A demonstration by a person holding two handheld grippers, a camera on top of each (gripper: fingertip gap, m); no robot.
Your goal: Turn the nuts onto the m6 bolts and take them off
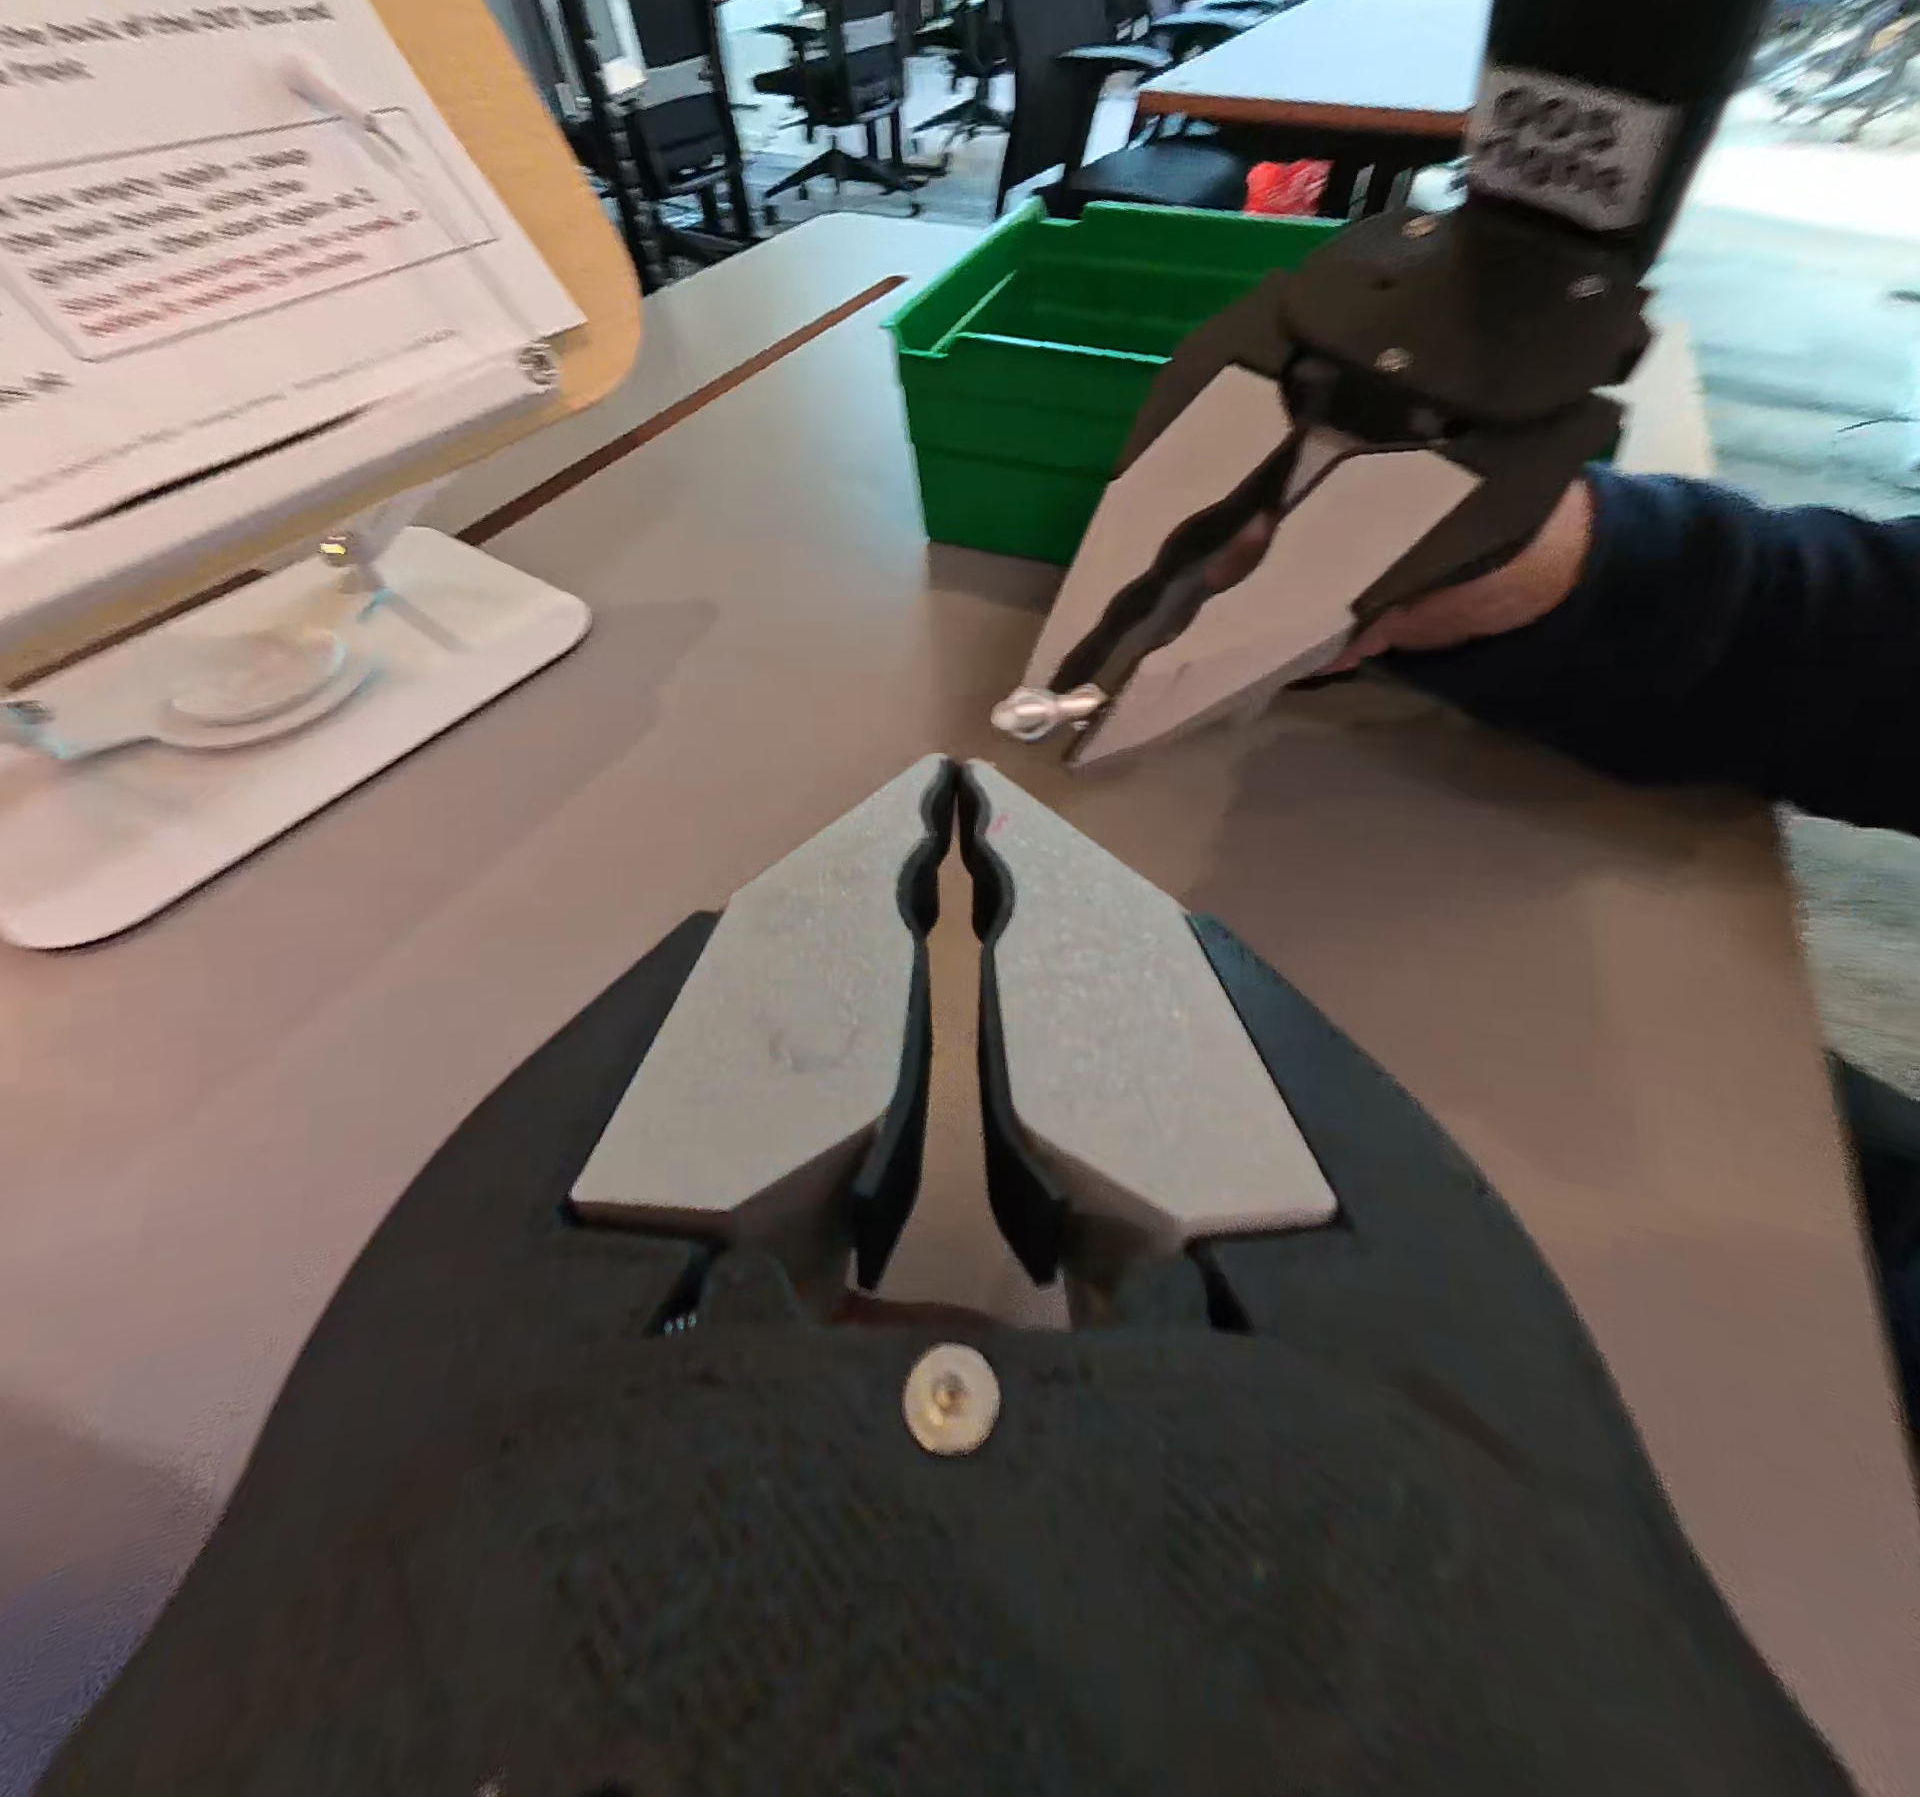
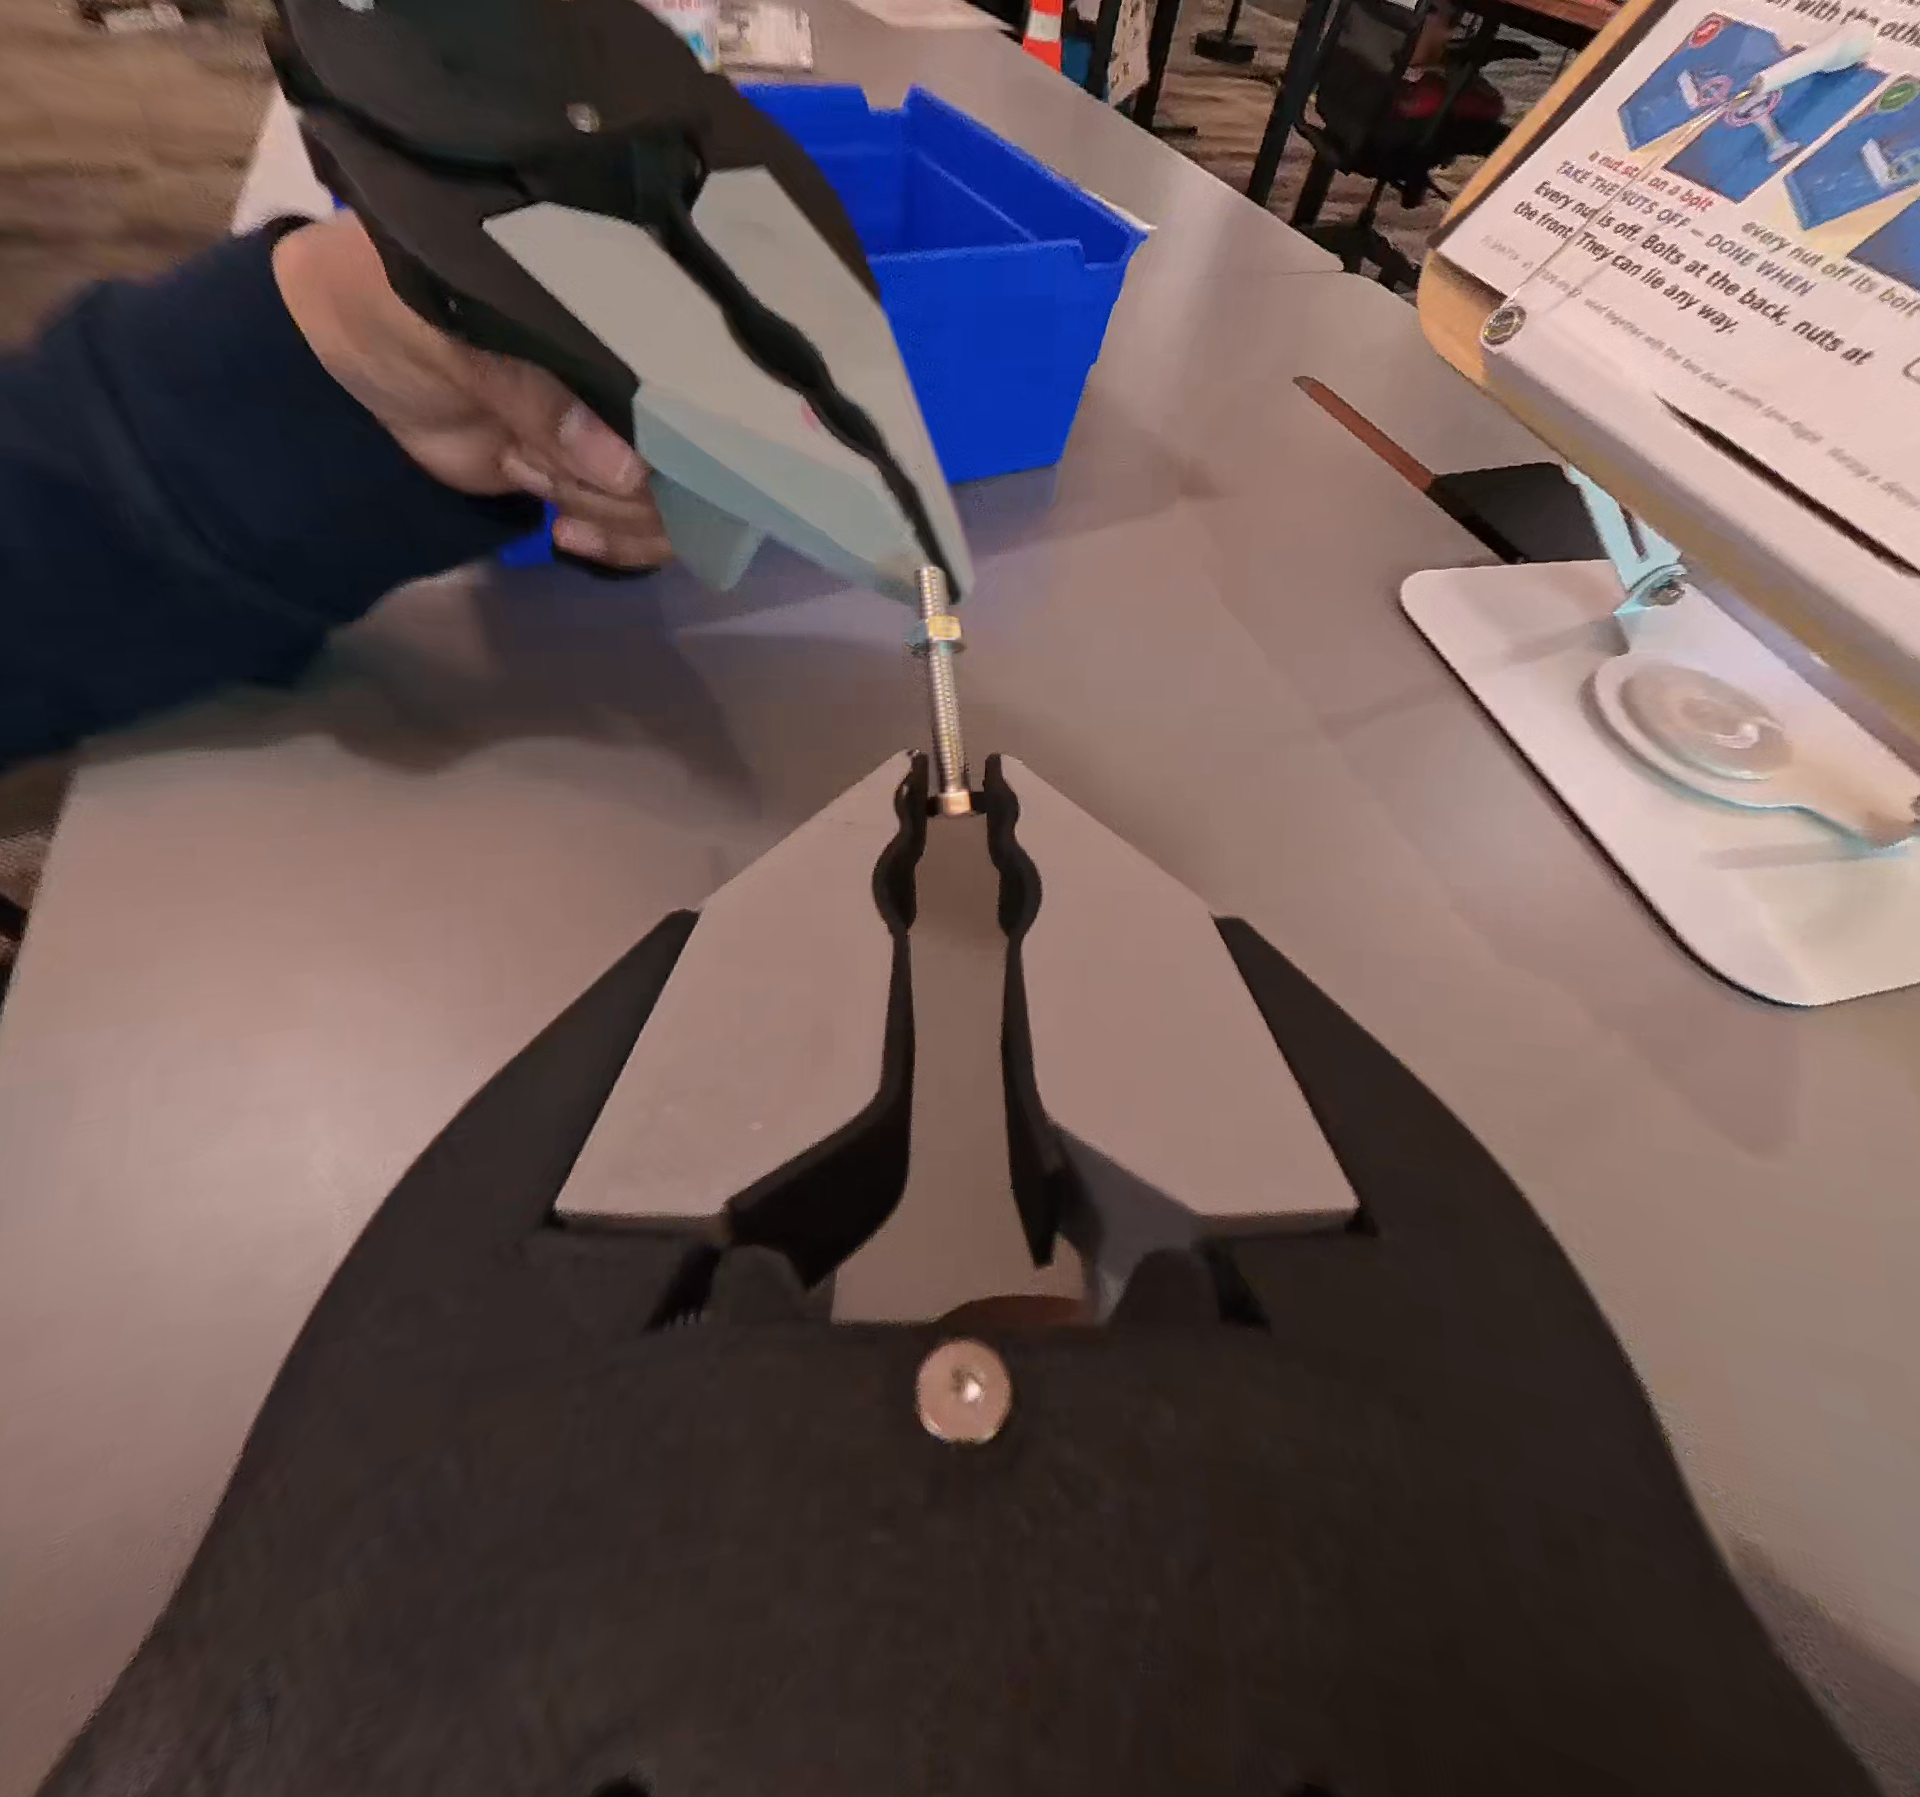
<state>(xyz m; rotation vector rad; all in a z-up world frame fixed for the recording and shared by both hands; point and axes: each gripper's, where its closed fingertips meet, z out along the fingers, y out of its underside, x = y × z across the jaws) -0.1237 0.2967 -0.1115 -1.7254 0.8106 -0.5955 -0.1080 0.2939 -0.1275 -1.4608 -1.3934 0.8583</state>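
One bolt [image 2: 948, 708] and one nut [image 2: 938, 632] show, with two grippers, two bins and one instruction stand.

In the right wrist view, from the left: a hand in a dark sleeve [image 2: 135, 490] holds the left gripper [image 2: 940, 575] above the grey table [image 2: 312, 968], with the blue bin [image 2: 977, 293] behind it toward the far edge. Its jaws are drawn together, their tips at the bolt's free end; whether they actually pinch the thread cannot be told. At centre the right gripper [image 2: 951, 791] has its jaws clamped on the bolt's head. The bolt's long axis runs straight away from that gripper toward the left gripper's tips, and it is held above the table. It is a slim, silvery, fully threaded shaft — the small bright nut sits on it near the far end, just short of the left gripper. On the right stands the white instruction stand [image 2: 1662, 791], near the table's right edge.

In the left wrist view, the stand [image 1: 270, 667] is at left, the left gripper [image 1: 957, 779] at centre with jaws nearly touching and nothing visible between them, and the green bin [image 1: 1018, 397] is toward the far edge. The right gripper [image 1: 1070, 708] comes in from the right — the bolt [image 1: 1039, 708] is blurred at its tips.
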